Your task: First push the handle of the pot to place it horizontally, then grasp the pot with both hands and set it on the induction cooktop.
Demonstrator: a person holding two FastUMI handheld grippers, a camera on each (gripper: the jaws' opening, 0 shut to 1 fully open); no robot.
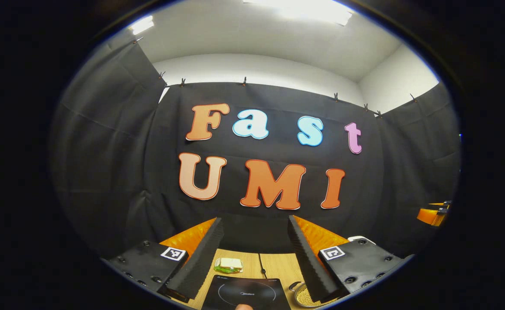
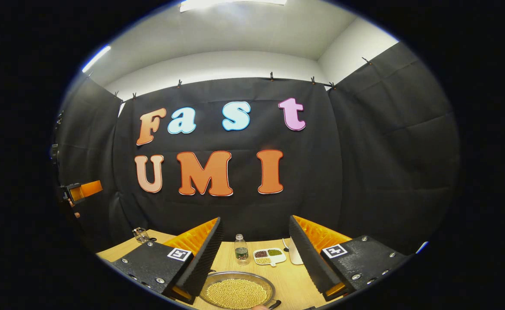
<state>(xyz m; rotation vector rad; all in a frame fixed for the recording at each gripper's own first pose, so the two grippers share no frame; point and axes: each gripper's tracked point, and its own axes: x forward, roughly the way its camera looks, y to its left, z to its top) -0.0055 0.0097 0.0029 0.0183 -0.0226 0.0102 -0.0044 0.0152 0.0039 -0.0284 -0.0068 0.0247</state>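
Observation:
A metal pot [image 2: 236, 292] holding yellow beans sits on the wooden table [image 2: 291, 282], low in the right gripper view; a dark stub of its handle [image 2: 275, 304] shows at its lower right rim. My right gripper [image 2: 255, 219] is held above it, open, with nothing between the fingers. The black induction cooktop [image 1: 246, 295] lies on the table in the left gripper view, below my open left gripper [image 1: 254, 220]. The pot's rim [image 1: 300, 296] peeks out to the cooktop's right, partly hidden behind one finger.
A wrapped sandwich [image 1: 229, 265] and a thin cable [image 1: 261, 267] lie beyond the cooktop. Behind the pot stand a small bottle [image 2: 241, 249], a divided dish of beans [image 2: 269, 256] and a white object [image 2: 294, 255]. A glass jar [image 2: 140, 234] stands at the table's far left.

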